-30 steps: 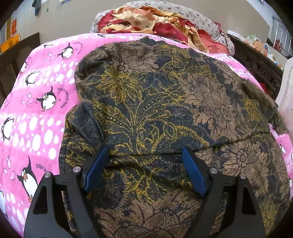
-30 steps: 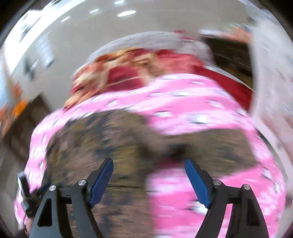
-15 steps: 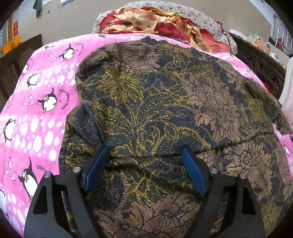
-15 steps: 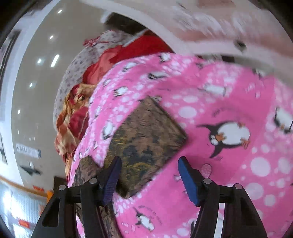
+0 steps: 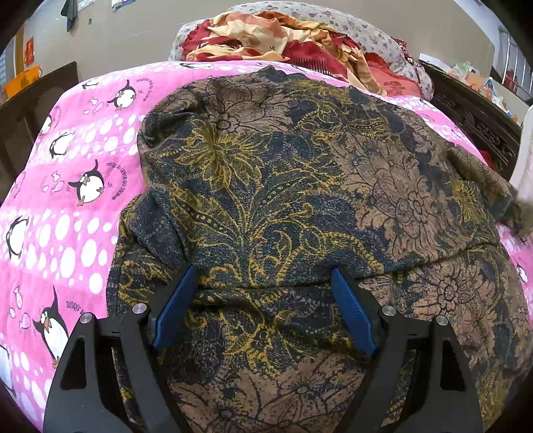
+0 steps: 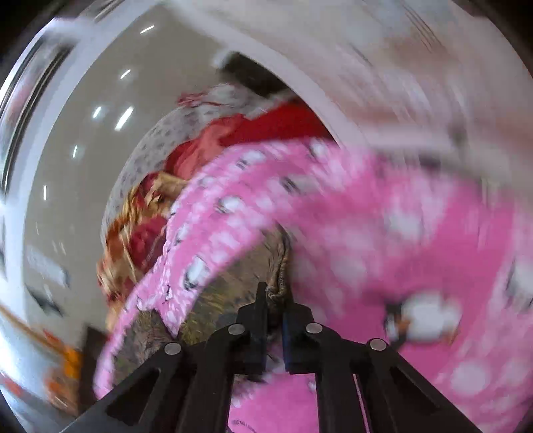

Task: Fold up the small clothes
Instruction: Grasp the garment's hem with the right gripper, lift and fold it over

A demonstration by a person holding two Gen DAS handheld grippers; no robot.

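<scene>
A brown, navy and gold floral garment (image 5: 299, 186) lies spread on a pink penguin-print bedspread (image 5: 66, 200), its near part folded over itself. My left gripper (image 5: 263, 286) is open, jaws wide apart, resting over the fold edge and holding nothing. In the blurred right wrist view my right gripper (image 6: 274, 299) is shut on an edge of the same garment (image 6: 281, 266), which bunches between the jaws, over the pink bedspread (image 6: 399, 233).
A heap of red, orange and cream fabric (image 5: 283, 36) and a grey dotted pillow (image 5: 366, 30) lie at the bed's far end. Dark carved wooden furniture (image 5: 473, 113) stands at the right, a dark wooden piece (image 5: 33, 96) at the left.
My right gripper has closed from wide open onto the garment's edge and is moving fast. My left gripper stays open in the same place.
</scene>
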